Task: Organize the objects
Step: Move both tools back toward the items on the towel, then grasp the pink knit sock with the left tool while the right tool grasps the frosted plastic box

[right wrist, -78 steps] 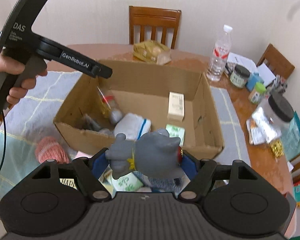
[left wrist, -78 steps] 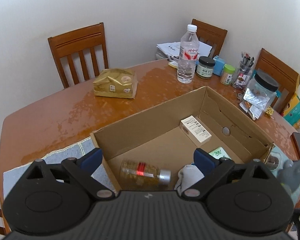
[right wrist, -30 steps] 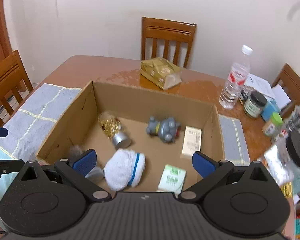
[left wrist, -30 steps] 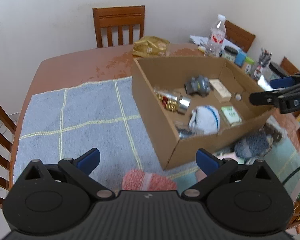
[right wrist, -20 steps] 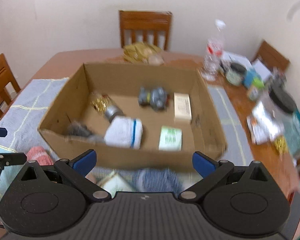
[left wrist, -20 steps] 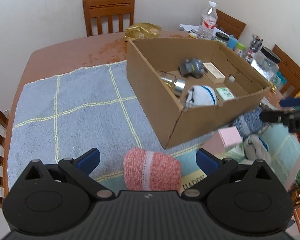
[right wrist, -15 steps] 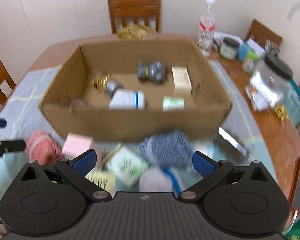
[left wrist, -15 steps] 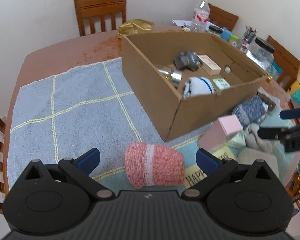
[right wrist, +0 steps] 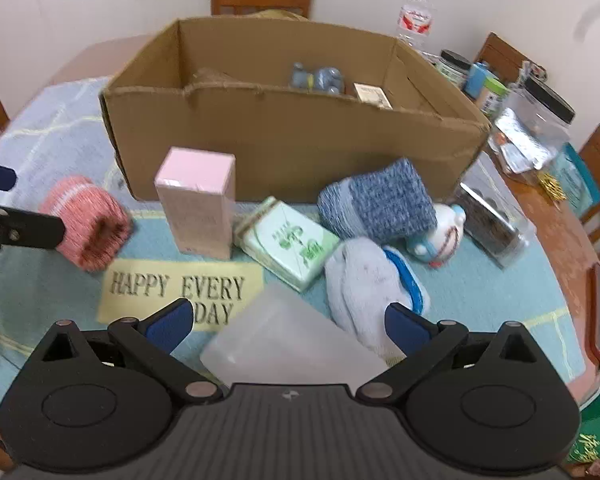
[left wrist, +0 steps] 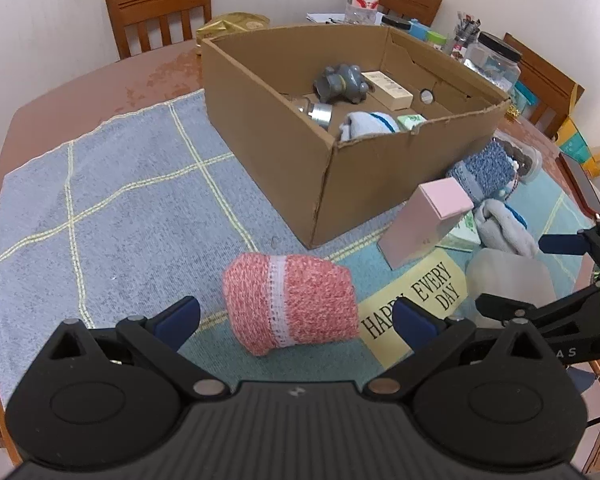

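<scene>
A cardboard box [left wrist: 284,148] [right wrist: 284,132] holds a grey toy [left wrist: 340,82], a jar, a white sock and small packets. In front of it lie a pink knitted roll [left wrist: 292,304] [right wrist: 86,222], a pink carton [left wrist: 424,222] [right wrist: 198,200], a green packet [right wrist: 288,242], a blue knitted roll [right wrist: 376,198], a white sock [right wrist: 364,280] and a translucent plastic box [right wrist: 288,344]. My left gripper [left wrist: 296,320] is open, the pink roll just ahead between its fingers. My right gripper [right wrist: 288,322] is open over the plastic box.
A "HAPPY EVERY DAY" mat [right wrist: 180,288] and a blue-grey towel [left wrist: 120,200] cover the wooden table. A water bottle [right wrist: 414,14], jars [right wrist: 540,116] and clutter stand at the far right. A dark clear container [right wrist: 490,224] and a small figurine [right wrist: 440,232] lie right of the box. Chairs surround the table.
The right gripper released the grey toy into the box, then drew back and down to the loose items. The left gripper pulled back from the box and lowered toward the pink roll.
</scene>
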